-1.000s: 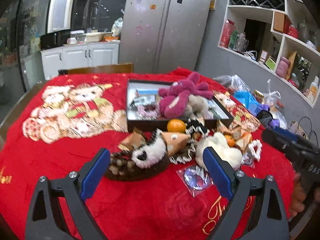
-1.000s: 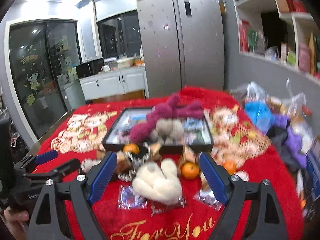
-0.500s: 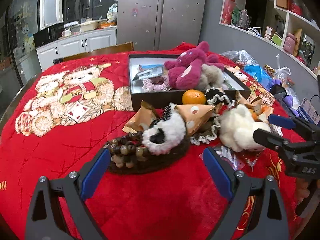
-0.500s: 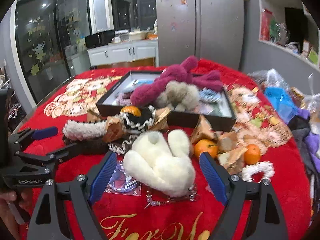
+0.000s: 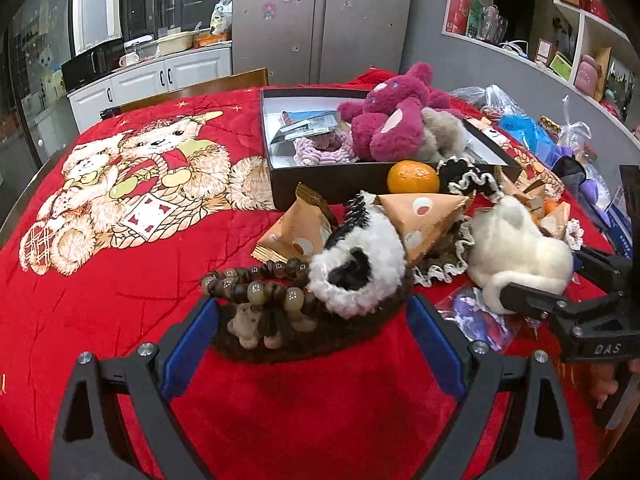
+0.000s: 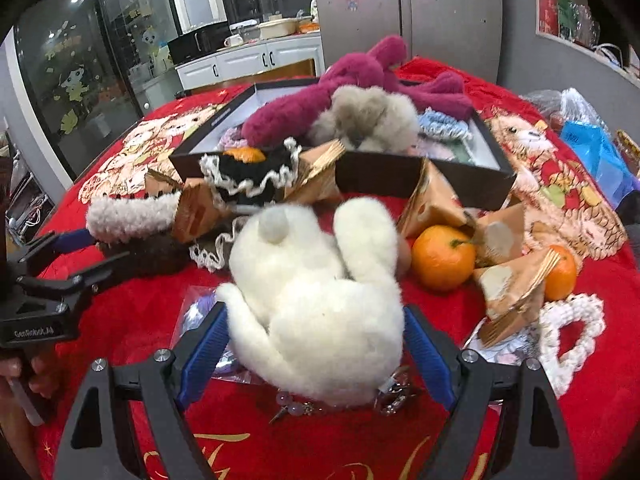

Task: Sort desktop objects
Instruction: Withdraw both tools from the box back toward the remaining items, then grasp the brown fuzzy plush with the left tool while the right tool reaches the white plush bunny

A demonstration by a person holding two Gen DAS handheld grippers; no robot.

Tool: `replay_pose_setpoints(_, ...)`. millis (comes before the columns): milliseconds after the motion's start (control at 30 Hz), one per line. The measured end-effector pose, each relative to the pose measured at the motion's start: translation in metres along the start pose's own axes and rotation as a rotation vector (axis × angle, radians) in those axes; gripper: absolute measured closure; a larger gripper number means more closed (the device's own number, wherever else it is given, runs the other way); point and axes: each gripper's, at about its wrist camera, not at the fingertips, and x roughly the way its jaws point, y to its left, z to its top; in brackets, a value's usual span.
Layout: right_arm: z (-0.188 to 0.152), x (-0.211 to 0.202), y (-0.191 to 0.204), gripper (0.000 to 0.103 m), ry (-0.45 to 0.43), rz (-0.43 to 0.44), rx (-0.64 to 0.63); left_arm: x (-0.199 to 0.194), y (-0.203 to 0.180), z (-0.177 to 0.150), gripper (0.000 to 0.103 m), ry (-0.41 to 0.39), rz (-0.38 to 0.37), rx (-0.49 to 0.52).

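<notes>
My left gripper point(image 5: 312, 344) is open, its blue pads on either side of a brown furry band point(image 5: 304, 340) topped with a wooden bead bracelet point(image 5: 256, 284) and a black-and-white plush point(image 5: 356, 268). My right gripper point(image 6: 316, 348) is open around a white plush rabbit point(image 6: 316, 288); the pads flank it without squeezing. A dark box point(image 5: 344, 180) behind holds a magenta plush bear point(image 5: 392, 120) and scrunchies. Oranges point(image 6: 442, 258) and tan snack packets point(image 6: 512, 288) lie around.
A red blanket with a bear print point(image 5: 132, 184) covers the table. Plastic bags and blue items point(image 5: 528, 132) sit at the right edge. A white crochet scrunchie point(image 6: 576, 332) and a clear packet point(image 5: 480, 320) lie near the rabbit. Fridge and shelves stand behind.
Both grippers have moved forward and down toward the pile. The left now straddles the brown band and beads; the right now straddles the white rabbit.
</notes>
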Motion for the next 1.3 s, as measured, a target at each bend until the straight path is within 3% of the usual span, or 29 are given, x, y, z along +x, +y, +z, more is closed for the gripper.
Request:
replay_pose_setpoints(100,-0.001,0.003,0.000,0.016,0.010,0.012,0.007,0.010,-0.005,0.000,0.001,0.021,0.038,0.035)
replay_pose_setpoints(267,0.000,0.006,0.001,0.016,0.022,0.016,0.008,0.022,-0.020,-0.002,0.001,0.065,0.128,0.117)
replay_pose_setpoints(500,-0.002,0.007,0.005,0.017,0.014,-0.003,-0.004,0.018,-0.018,-0.005,0.014,0.051,0.135,0.118)
replay_pose_setpoints(533,-0.002,0.007,0.006,0.020,0.012,-0.005,-0.003,0.016,-0.020,-0.006,0.018,0.048,0.150,0.127)
replay_pose_setpoints(567,-0.003,0.007,0.007,0.033,0.010,-0.006,-0.004,0.015,-0.021,-0.008,0.020,0.046,0.157,0.131)
replay_pose_setpoints(667,-0.005,0.004,0.012,0.055,0.001,-0.001,-0.010,0.004,-0.023,-0.015,0.039,0.032,0.172,0.144)
replay_pose_setpoints(800,-0.007,-0.002,0.014,0.063,-0.015,0.009,0.001,-0.012,-0.018,-0.020,0.055,0.006,0.123,0.107)
replay_pose_setpoints(900,-0.008,-0.010,0.019,0.067,-0.043,0.012,-0.010,-0.022,-0.012,-0.019,0.067,-0.006,0.042,0.056)
replay_pose_setpoints(1300,-0.005,-0.048,0.034,0.073,-0.173,0.082,-0.018,-0.067,-0.024,-0.018,0.074,-0.130,-0.023,0.035)
